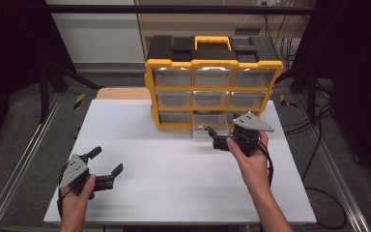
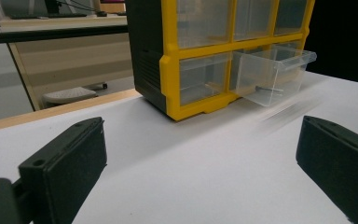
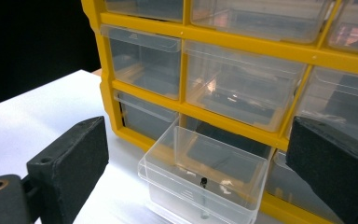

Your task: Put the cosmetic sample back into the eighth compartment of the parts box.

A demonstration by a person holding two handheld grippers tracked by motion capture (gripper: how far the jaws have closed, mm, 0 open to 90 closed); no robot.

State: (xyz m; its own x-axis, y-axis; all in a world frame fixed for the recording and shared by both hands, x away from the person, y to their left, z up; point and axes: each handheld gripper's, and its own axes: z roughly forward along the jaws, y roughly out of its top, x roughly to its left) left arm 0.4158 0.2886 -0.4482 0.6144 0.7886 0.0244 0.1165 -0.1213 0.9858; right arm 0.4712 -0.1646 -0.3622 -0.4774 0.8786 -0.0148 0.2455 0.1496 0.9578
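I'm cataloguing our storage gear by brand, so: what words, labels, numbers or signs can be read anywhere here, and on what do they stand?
None can be read.
Yellow and black drawer cabinet: no brand, label or number legible on its frame, lid or handle.
Pulled-out clear drawer: only a faint moulded patch on its front, too blurred to read.
Right gripper, left gripper and white table: no lettering visible.

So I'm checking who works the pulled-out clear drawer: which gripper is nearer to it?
Right. The right gripper sits just in front of the open drawer, jaws open; the left gripper rests far off near the table's front-left.
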